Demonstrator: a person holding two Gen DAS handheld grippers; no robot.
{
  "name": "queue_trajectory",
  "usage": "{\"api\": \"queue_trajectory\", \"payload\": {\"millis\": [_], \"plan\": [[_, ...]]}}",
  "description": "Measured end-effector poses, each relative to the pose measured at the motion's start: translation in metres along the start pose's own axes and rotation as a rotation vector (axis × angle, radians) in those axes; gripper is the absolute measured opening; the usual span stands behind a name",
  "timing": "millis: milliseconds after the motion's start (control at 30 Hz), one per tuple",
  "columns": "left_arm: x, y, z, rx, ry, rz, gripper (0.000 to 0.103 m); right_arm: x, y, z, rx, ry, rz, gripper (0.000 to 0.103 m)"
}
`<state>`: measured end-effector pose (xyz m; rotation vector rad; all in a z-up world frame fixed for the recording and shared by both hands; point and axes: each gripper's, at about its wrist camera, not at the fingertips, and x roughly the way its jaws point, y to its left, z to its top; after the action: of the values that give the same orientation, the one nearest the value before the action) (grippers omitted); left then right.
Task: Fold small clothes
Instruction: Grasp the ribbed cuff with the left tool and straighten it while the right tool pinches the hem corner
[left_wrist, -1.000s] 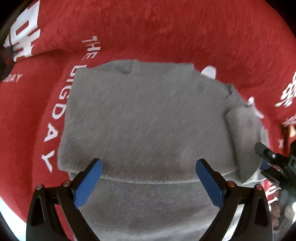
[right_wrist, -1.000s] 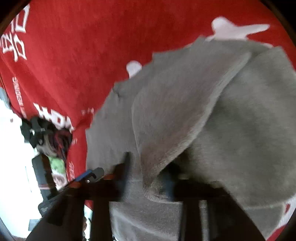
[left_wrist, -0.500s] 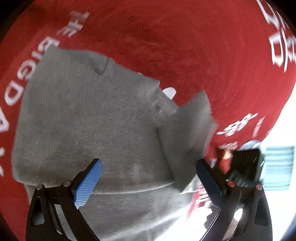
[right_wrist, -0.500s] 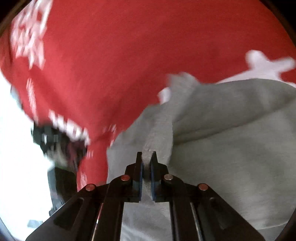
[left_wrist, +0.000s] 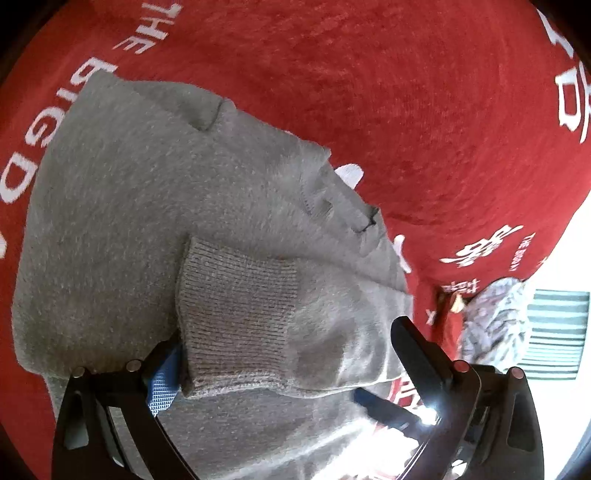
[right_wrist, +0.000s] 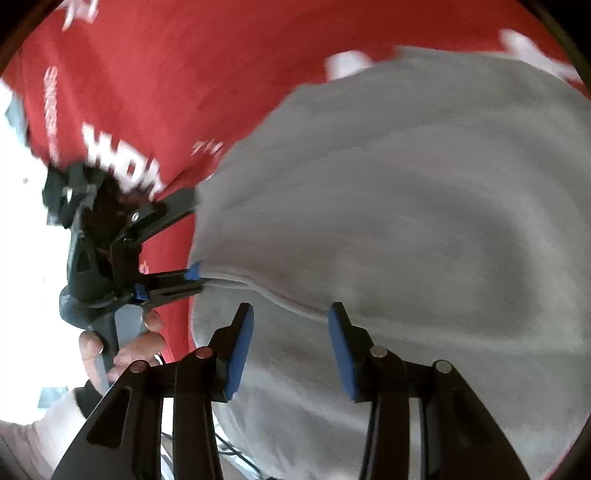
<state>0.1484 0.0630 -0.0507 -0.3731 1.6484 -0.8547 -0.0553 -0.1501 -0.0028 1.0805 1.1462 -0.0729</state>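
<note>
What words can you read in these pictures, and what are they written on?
"THE": white letters on the red cloth, left wrist view.
"BIG D": white letters just below it on the same cloth; the rest is cut off.
White characters and small print on the cloth's right side: too small or warped to read.
White letters in the right wrist view: blurred, unreadable.
Grey sweater: no text.

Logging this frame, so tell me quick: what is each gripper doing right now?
Left gripper: open, its fingers straddling the grey sweater's folded ribbed cuff.
Right gripper: open, holding nothing, over the sweater.
</note>
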Motion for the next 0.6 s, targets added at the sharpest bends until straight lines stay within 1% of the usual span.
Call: {"api": "queue_trajectory", "payload": {"millis": [67, 100, 133, 167, 233, 267, 367, 400, 433, 467, 500, 533, 600], "plan": [[0.002, -0.005, -0.001, 0.036, -0.002, 0.057, 0.082, -0.026, -0.035, -0.011, 0.121, -0.064, -0.006, 0.046], [0.005, -0.009, -0.001, 0.066, 0.012, 0.081, 0.050, -0.039, -0.054, -0.016, 0.191, -0.103, -0.002, 0.046], [0.009, -0.010, -0.001, 0.077, 0.034, 0.085, 0.016, -0.049, -0.071, -0.021, 0.257, -0.141, 0.005, 0.046], [0.012, -0.011, -0.001, 0.084, 0.058, 0.085, 0.007, -0.062, -0.093, -0.027, 0.342, -0.192, 0.018, 0.046], [0.009, -0.016, -0.002, 0.115, 0.046, 0.098, 0.007, -0.075, -0.120, -0.035, 0.454, -0.255, 0.039, 0.046], [0.004, -0.022, -0.002, 0.140, 0.029, 0.102, 0.007, -0.081, -0.135, -0.038, 0.522, -0.300, 0.069, 0.046], [-0.012, -0.032, 0.003, 0.158, -0.023, 0.085, 0.007, -0.092, -0.156, -0.038, 0.623, -0.392, 0.132, 0.045], [-0.016, -0.033, 0.004, 0.160, -0.033, 0.085, 0.007, -0.094, -0.156, -0.035, 0.634, -0.411, 0.134, 0.039], [-0.020, -0.034, 0.005, 0.164, -0.041, 0.088, 0.007, -0.098, -0.156, -0.032, 0.630, -0.431, 0.122, 0.011], [-0.021, -0.034, 0.005, 0.166, -0.040, 0.092, 0.007, -0.103, -0.153, -0.028, 0.606, -0.450, 0.092, 0.006], [-0.019, -0.033, 0.005, 0.169, -0.034, 0.101, 0.007, -0.108, -0.150, -0.024, 0.576, -0.464, 0.069, 0.006], [-0.016, -0.032, 0.002, 0.177, -0.024, 0.118, 0.007, -0.109, -0.146, -0.021, 0.564, -0.463, 0.063, 0.006], [-0.006, -0.025, -0.005, 0.203, 0.002, 0.178, 0.007, -0.105, -0.148, -0.019, 0.539, -0.434, 0.043, 0.006]]}}
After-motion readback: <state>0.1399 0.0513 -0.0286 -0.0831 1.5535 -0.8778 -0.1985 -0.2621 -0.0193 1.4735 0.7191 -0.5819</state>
